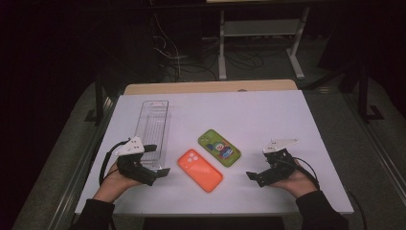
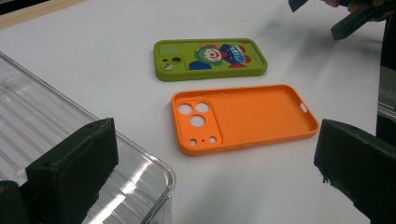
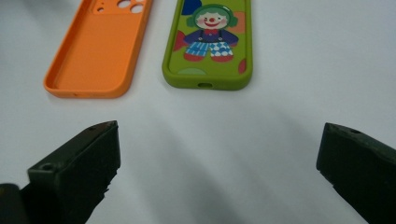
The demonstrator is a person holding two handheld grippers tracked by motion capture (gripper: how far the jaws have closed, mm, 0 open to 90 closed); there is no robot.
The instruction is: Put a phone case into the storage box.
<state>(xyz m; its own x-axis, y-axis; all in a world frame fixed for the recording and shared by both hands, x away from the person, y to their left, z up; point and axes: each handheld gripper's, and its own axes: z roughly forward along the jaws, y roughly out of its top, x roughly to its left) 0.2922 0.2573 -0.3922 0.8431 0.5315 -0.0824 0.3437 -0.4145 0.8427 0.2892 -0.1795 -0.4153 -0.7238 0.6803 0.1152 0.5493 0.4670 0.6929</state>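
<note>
An orange phone case lies hollow side up in the middle of the white table. Just behind it lies a green phone case printed with a clown. My left gripper is open and empty left of the orange case, one jaw over the near corner of a clear plastic tray. My right gripper is open and empty, hovering over bare table right of both cases and pointing at them.
The clear tray runs lengthwise up the table's left side. A strip of wooden tabletop shows behind the white board. Beyond are cables and a metal stand's legs on the dark floor.
</note>
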